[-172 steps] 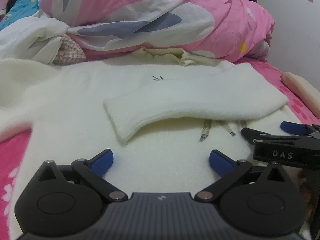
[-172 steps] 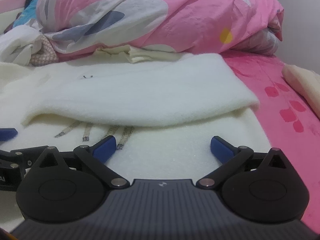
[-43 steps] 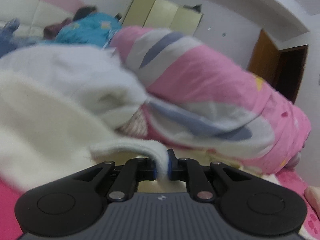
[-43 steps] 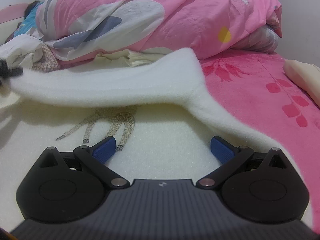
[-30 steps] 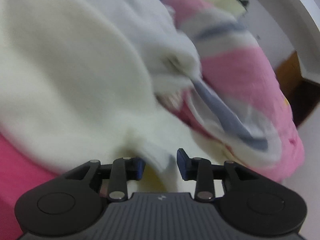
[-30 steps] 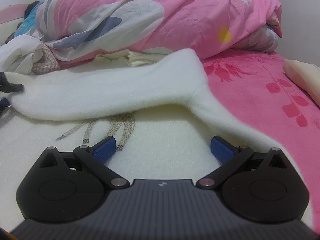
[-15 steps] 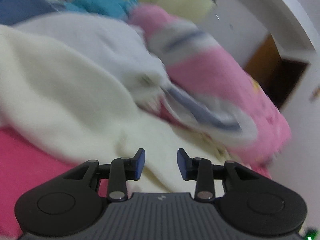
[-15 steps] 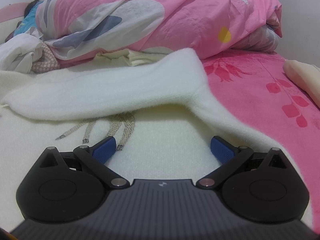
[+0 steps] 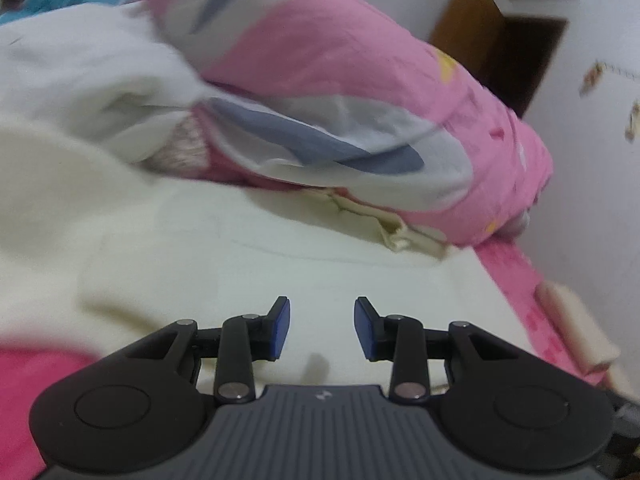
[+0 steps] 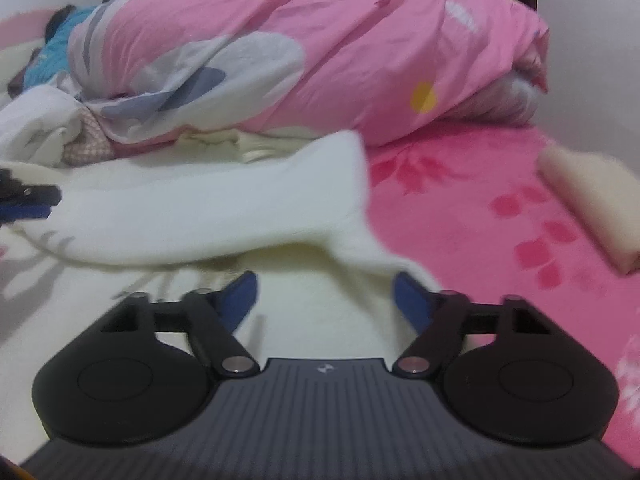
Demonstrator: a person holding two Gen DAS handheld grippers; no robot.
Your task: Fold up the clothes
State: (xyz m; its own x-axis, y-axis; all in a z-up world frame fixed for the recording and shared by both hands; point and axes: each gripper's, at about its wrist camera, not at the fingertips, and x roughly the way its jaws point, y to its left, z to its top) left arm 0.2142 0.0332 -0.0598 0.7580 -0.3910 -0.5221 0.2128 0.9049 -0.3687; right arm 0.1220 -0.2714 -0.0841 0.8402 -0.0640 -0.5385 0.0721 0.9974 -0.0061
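The left gripper (image 9: 322, 326), which pinched the cream sweater's (image 10: 224, 204) sleeve 1.4 seconds ago, now hangs released, nothing between its 2 pads. The right gripper (image 10: 324, 300), jaws just narrowing, holds nothing above the sweater, spread on the pink bedsheet (image 10: 480, 208).

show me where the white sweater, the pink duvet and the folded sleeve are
white sweater (image 9: 280, 264), left wrist view, flat body panel
pink duvet (image 10: 360, 52), right wrist view, top of the roll
folded sleeve (image 10: 224, 204), right wrist view, mid-length

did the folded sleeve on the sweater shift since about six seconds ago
Yes: the sleeve now slants away from the pink sheet, exposing more of it.
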